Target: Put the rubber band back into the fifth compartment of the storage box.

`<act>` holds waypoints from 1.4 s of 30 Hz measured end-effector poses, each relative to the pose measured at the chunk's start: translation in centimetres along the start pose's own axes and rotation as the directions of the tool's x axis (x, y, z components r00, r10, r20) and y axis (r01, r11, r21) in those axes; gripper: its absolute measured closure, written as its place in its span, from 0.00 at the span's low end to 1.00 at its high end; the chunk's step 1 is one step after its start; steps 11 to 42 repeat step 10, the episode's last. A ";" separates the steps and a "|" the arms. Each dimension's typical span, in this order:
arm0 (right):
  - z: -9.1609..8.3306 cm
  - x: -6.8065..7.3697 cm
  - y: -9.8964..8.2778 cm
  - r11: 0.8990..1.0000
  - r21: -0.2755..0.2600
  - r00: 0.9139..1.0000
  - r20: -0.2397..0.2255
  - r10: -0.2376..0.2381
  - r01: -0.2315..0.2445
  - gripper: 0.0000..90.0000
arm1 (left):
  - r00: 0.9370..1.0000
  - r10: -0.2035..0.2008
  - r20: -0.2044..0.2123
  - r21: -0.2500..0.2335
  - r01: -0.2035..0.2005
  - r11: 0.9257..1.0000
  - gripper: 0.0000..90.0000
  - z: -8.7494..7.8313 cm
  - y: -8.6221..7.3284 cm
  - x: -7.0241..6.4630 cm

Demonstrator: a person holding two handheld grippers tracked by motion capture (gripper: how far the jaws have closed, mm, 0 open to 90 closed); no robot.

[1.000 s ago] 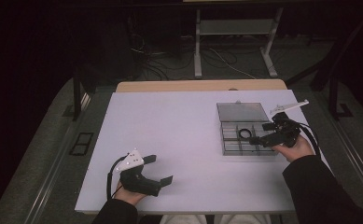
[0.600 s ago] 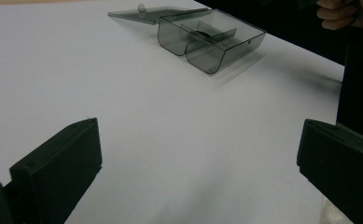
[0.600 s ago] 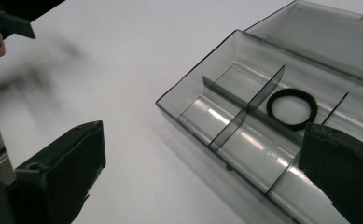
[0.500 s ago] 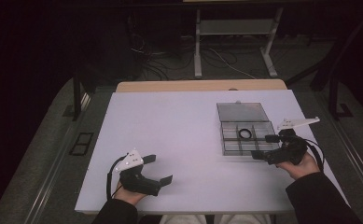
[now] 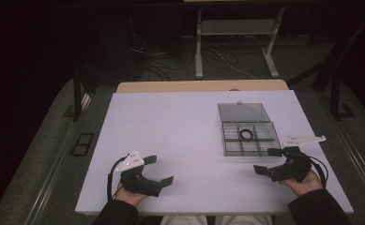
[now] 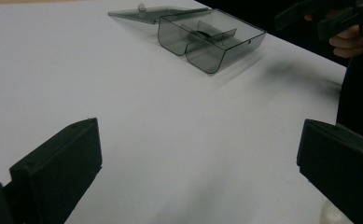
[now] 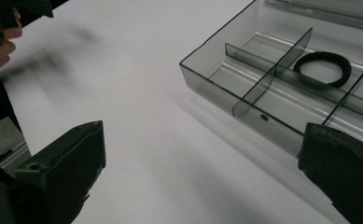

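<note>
Looks like a lab or recording setup — dim room, lit only over the white table (image 5: 180,140). Beyond table's far edge: loose cables (image 5: 171,61) on grey carpet, plus legs of a metal stand (image 5: 236,42). Left of table, a floor outlet plate (image 5: 79,144). Bare tabletop w/ one clear divided box (image 5: 248,133) — no domestic or shop furnishings.

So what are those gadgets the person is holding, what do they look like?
Each hand grips a black handheld tool. The left gripper and right gripper both end in two flat, blocky black jaws and carry a pale three-cornered plate on top. A dark cable loops from each. The person wears dark sleeves.
</note>
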State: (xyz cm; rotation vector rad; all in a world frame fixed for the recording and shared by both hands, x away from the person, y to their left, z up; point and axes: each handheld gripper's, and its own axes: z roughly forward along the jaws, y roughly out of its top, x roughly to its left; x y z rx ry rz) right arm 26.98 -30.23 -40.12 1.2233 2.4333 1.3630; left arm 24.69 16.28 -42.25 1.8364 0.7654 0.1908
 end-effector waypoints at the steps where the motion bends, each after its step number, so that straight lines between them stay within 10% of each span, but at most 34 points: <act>1: 0.0 0.1 -0.2 1.000 0.000 1.000 0.000 -0.001 0.001 0.00 | 1.000 0.000 0.000 0.000 0.000 1.000 0.00 0.0 0.0 0.0; 42: 0.5 0.4 -2.3 1.000 0.011 1.000 -0.001 0.009 -0.009 0.00 | 1.000 0.000 0.002 0.004 0.000 1.000 0.00 0.0 0.0 0.0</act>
